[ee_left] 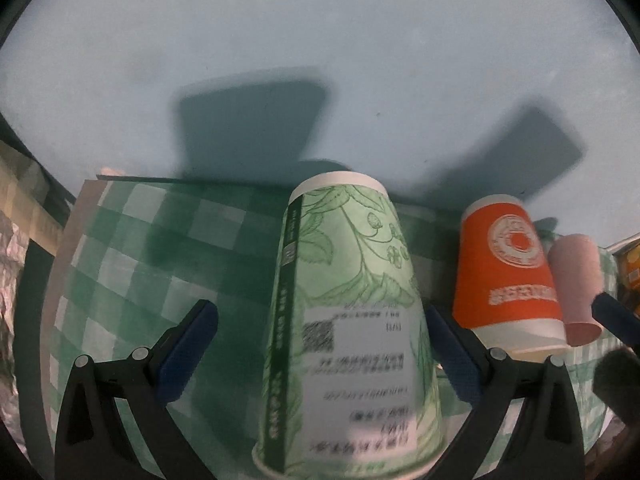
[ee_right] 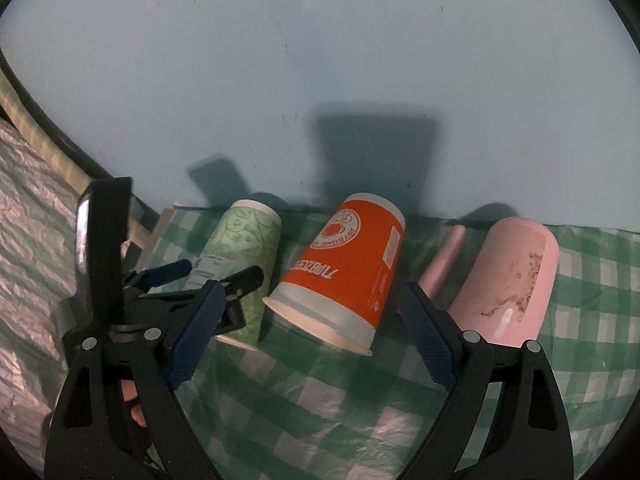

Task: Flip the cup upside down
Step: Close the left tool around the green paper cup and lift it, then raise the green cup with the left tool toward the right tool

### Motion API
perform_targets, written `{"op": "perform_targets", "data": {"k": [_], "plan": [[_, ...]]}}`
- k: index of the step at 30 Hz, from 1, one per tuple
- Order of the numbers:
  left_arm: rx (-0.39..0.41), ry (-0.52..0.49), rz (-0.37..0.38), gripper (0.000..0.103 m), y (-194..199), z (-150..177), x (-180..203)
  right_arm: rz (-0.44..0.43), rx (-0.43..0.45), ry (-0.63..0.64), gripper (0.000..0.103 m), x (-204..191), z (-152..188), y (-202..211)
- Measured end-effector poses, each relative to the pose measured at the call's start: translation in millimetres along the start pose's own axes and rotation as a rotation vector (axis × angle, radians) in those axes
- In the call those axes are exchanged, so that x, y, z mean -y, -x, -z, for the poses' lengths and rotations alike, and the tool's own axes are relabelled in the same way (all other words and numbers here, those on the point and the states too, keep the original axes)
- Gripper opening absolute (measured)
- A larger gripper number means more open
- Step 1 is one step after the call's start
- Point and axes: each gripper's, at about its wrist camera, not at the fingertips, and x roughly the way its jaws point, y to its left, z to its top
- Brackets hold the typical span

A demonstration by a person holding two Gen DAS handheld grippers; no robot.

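Left wrist view: the green leaf cup (ee_left: 348, 320) stands upside down on the checkered cloth (ee_left: 140, 248), between the wide-apart jaws of the left gripper (ee_left: 324, 348).

Right wrist view: the right gripper (ee_right: 312, 332) is spread wide before the upside-down orange cup (ee_right: 344, 276), not touching it.

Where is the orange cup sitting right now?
The orange cup stands upside down on the checked cloth, between the green leaf-print cup and the pink cup, ahead of the open right gripper.

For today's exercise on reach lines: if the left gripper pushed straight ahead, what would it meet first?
The green leaf-print paper cup: it stands upside down between the open fingers of the left gripper, so the gripper's throat would likely meet it first.
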Motion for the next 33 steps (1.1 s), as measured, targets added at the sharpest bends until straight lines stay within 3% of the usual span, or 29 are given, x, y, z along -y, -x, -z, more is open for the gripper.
{"op": "perform_targets", "data": {"k": [2,4,5,11,19,27,33], "plan": [[-0.018,-0.008,0.009,0.098,-6,-4,-2,-0.003,-0.003,-0.002,0.09,2,0,-2],[-0.035,-0.013,0.037,0.089,-10,-5,-4,-0.002,-0.008,-0.006,0.09,4,0,-5],[-0.045,-0.013,0.05,0.078,-10,-6,-5,-0.003,-0.008,-0.007,0.09,5,0,-5],[-0.012,-0.087,0.014,0.077,1,-1,-4,-0.008,-0.007,-0.008,0.09,9,2,-2],[0.078,-0.152,0.047,0.077,41,19,-7,-0.027,0.007,0.017,0.09,5,17,17],[0.14,-0.213,0.146,0.077,75,56,8,-0.078,0.0,0.029,0.09,2,47,41],[0.124,-0.263,0.216,0.077,65,102,37,-0.138,0.007,0.019,0.09,8,78,60]]}}
